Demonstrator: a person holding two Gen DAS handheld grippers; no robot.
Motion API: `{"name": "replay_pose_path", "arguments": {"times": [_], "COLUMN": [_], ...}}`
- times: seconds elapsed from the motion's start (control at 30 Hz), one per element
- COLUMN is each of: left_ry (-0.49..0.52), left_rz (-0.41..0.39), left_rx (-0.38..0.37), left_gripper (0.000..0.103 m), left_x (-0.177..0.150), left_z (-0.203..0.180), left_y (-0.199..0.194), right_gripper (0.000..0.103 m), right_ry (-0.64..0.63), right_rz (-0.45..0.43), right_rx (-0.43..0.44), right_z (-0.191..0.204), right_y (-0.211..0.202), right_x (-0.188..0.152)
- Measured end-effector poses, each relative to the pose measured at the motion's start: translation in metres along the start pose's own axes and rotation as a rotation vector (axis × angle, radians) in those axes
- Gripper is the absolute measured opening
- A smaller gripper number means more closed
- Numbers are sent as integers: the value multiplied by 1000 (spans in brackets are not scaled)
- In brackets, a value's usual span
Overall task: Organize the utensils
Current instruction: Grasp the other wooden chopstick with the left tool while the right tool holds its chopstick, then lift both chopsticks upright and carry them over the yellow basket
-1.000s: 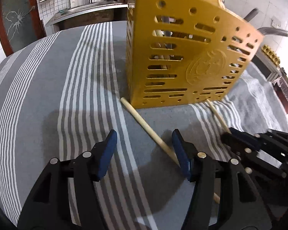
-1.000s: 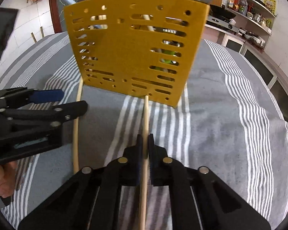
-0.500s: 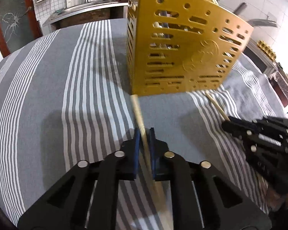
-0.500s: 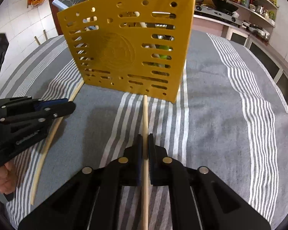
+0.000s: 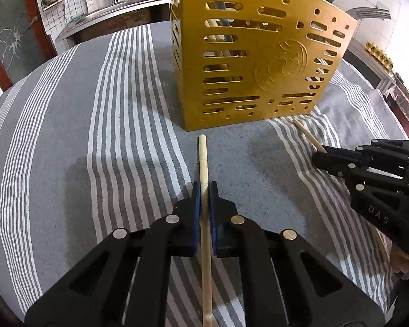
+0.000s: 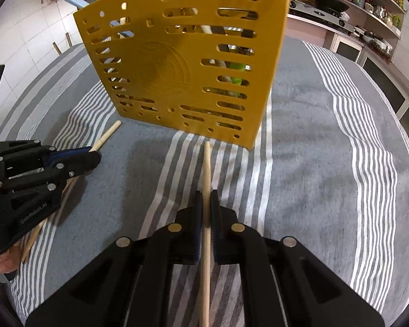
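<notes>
Left claw (image 5: 203,188) grips one chopstick (image 5: 203,160); right claw (image 6: 206,196) grips another chopstick (image 6: 206,163).

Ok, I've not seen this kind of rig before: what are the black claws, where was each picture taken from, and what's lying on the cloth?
There is no robot here: a person holds a black two-finger gripper in each hand, each with a camera looking along its fingers. The left wrist view shows the left gripper shut on a wooden chopstick, with the right gripper off to the side. The right wrist view shows the right gripper shut on a second chopstick. Both chopsticks point toward a yellow perforated utensil holder, already holding utensils, standing on a grey striped tablecloth.
</notes>
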State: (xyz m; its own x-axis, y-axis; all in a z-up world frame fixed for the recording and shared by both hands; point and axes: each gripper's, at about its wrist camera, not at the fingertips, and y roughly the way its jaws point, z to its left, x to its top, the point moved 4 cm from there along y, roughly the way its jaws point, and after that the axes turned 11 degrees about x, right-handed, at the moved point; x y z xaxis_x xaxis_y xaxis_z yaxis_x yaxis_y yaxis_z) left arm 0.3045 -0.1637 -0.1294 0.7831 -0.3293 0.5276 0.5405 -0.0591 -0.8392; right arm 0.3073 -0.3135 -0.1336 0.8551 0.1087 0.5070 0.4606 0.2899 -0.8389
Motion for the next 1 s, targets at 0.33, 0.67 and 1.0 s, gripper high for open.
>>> {"name": "replay_pose_path", "arguments": {"times": [0.33,0.67,1.0], "left_ry": [-59,-111,-124], "left_rz": [-44,-199,-303], "left_rx": [-31,-76,-79], "left_gripper": [4,4,4], "left_x": [3,0,1], "left_z": [6,13,22], "left_y": [-16,-67,-104], "right_gripper": [6,6,6], "right_ry": [-21,-61,-61], "right_rz": [-88,-268,-389], "right_rx": [45,105,112], "right_z": [6,20,29], "right_y": [-23,-73,-101], "right_x": [3,8,-6]}}
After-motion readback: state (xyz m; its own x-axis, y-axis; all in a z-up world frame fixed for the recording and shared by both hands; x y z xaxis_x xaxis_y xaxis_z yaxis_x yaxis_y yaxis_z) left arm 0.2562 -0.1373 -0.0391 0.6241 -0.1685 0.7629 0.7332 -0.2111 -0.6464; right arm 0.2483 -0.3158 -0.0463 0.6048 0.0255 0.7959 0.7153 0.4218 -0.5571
